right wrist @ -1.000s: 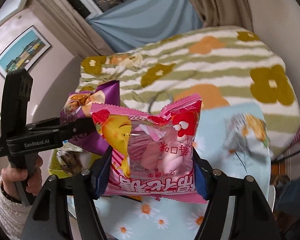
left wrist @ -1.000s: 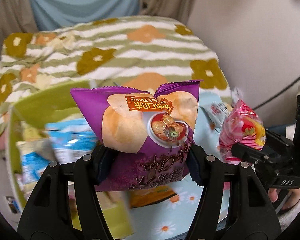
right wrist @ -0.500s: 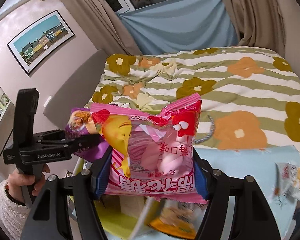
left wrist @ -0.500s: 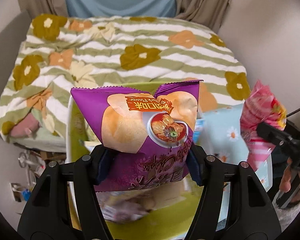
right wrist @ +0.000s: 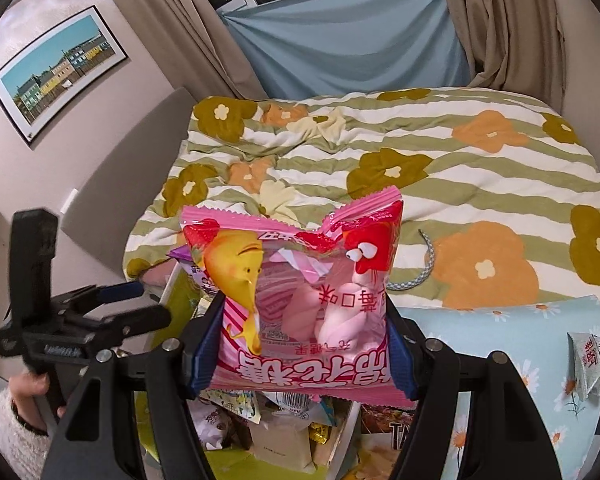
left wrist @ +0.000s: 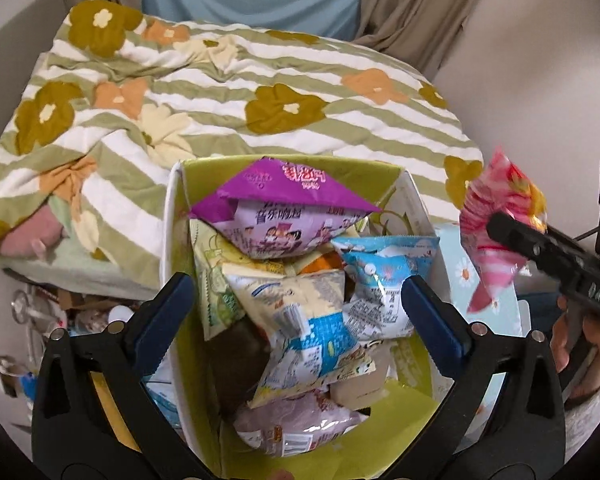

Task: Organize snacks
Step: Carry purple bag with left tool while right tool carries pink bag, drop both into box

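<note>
The right tool (right wrist: 302,344) clamps the pink marshmallow bag (right wrist: 296,300) across its lower half; it looks light, puffy and crushable. The left tool (left wrist: 298,312) has just sprung open, empty, above the green box (left wrist: 392,398).

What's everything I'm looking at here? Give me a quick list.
bin: one, white outside and lime-green inside, by the bed
snack packets: many, mixed colours, piled in the bin
purple packet: one, on top of the pile
pink marshmallow bag: one, clamped in the right gripper
blanket: one, green-and-white stripes with flowers, on the bed
blue daisy cloth: one, right of the bin
small packet: one, whitish, on the cloth
framed picture: one, on the wall
left gripper: fingers open, empty, over the bin
right gripper: shut on the bag
</note>
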The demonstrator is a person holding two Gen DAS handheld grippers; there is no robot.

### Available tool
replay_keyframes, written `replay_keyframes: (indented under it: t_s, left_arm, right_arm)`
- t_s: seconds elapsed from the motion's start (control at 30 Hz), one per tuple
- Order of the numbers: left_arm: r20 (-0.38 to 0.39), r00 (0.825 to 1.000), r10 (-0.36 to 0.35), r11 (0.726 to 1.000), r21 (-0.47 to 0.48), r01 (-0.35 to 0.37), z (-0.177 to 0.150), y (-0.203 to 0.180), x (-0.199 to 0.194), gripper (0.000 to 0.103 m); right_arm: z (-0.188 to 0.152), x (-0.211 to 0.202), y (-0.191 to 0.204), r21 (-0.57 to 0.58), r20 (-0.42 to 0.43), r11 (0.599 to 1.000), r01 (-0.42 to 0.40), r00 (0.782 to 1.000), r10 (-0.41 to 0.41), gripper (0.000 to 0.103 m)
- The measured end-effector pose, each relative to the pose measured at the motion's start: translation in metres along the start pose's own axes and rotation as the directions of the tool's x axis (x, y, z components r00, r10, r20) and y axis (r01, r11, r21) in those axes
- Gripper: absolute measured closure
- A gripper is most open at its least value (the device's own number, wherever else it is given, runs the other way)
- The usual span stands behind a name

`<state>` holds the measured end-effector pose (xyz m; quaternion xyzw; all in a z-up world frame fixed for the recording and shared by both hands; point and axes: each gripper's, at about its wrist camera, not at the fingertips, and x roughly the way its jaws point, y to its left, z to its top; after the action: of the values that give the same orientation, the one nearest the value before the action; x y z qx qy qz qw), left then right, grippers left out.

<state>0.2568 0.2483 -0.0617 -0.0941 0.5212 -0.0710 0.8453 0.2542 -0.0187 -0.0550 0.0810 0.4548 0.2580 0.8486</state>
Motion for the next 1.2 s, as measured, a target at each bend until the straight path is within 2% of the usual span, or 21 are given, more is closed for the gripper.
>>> replay_keyframes:
  t_s: [0.37, 0.43, 0.47, 0.5, 0.87, 1.2]
  left_arm:
    - [0.042, 0.998, 0.053, 0.998, 0.018, -0.054, -0.017, 0.002, -0.007, 0.000]
    - [0.043, 0.998, 0.053, 0.998, 0.012, -0.054, -0.019, 0.005, -0.008, 0.000]
    - [0.043, 0.998, 0.053, 0.999, 0.009, -0.054, -0.020, 0.006, -0.008, 0.000]
    - [0.042, 0.998, 0.054, 0.999, 0.006, -0.054, -0.022, 0.008, -0.008, 0.000]
    - [0.048, 0.997, 0.069, 0.997, 0.022, -0.070, -0.043, 0.005, -0.017, 0.000]
    - [0.124, 0.989, 0.082, 0.995, 0.051, -0.089, -0.058, -0.036, -0.061, 0.000]
  right_arm:
    - [0.017, 0.034, 0.017, 0.029, -0.026, 0.999, 0.019, 1.000, -0.018, 0.034]
    - [0.018, 0.043, 0.016, 0.057, -0.017, 0.998, -0.015, 1.000, 0.016, 0.018]
    - [0.017, 0.045, 0.015, 0.067, -0.016, 0.998, -0.021, 1.000, 0.022, 0.004]
    - [0.015, 0.046, 0.015, 0.075, -0.007, 0.997, -0.021, 1.000, 0.022, 0.000]
    - [-0.007, 0.022, 0.024, 0.057, 0.042, 0.998, 0.023, 0.999, -0.025, 0.000]
    - [-0.025, -0.045, 0.035, 0.040, 0.112, 0.998, 0.056, 0.992, -0.060, 0.000]
